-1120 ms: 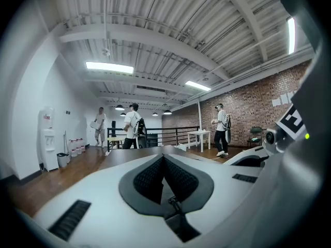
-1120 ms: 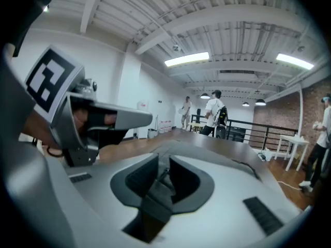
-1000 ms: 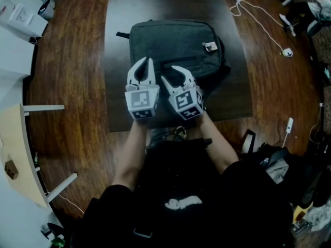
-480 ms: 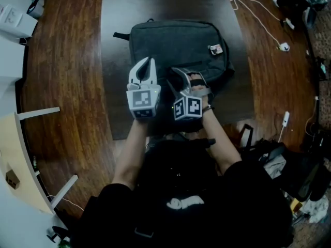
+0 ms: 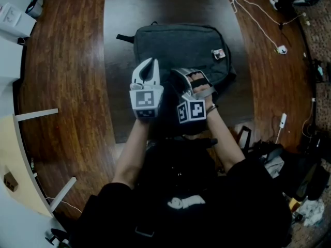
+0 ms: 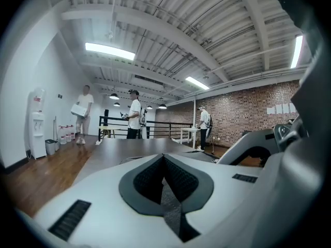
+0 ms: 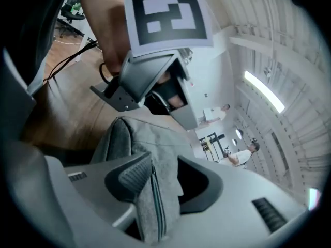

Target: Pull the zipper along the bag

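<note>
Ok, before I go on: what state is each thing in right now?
Bag: lying flat on the mat.
Zip: the stretch in the right gripper looks closed.
Left gripper: shut, empty.
Right gripper: open, just been closing, bag fabric between its jaws, unclamped.

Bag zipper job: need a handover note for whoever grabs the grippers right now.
Left gripper: jaws together, over the near side of the bag; nothing clearly pinched.
Right gripper: jaws open and have just been closing around a fold of bag fabric that carries the zipper line; not clamped.
Bag lies flat on the dark table.
Done: approach only.
Left to do: clamp at the zipper, find the pull, and run it along the bag.
</note>
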### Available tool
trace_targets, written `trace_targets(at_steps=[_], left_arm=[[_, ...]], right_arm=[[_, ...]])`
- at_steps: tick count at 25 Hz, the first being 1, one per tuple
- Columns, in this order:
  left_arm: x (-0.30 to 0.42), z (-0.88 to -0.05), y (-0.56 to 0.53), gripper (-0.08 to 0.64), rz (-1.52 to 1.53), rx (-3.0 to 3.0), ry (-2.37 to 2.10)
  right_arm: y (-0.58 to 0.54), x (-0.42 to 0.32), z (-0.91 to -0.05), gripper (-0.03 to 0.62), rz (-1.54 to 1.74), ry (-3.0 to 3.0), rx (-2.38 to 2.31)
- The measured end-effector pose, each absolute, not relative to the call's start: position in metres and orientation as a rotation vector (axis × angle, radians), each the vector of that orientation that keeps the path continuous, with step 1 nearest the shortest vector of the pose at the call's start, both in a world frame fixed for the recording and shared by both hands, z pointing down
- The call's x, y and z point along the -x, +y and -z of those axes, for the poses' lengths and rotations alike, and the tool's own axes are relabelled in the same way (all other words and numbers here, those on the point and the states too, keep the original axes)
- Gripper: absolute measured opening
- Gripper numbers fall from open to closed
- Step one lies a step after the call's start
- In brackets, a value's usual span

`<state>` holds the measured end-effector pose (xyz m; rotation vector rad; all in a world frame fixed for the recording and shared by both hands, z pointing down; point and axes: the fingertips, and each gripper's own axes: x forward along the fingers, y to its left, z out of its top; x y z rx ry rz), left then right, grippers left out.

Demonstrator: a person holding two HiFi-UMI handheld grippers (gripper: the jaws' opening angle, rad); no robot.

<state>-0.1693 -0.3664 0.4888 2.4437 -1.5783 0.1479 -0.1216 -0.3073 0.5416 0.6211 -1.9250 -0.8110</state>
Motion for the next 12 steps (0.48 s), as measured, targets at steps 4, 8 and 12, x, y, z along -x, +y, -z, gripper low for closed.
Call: trace_targets(at_steps=[4,8,12], left_arm=[[0.174,-0.495,-0.368,-0.003,-0.154,-2.439,-1.564],[0.164,-0.507,-0.375,-0.003,-0.178,-2.47,-1.538],[0.153,-0.517,-0.376,-0.003,-0.203,-2.534,-1.533]], right_arm=[[-0.31,0.116,-0.568,0.15,0.669,-1.866,-0.572],[-0.305,0.127,-0.585,0.041,0.768,-1.774,-0.488],[-0.305,0.127,-0.566,0.018,0.704,-1.848,-0.555]])
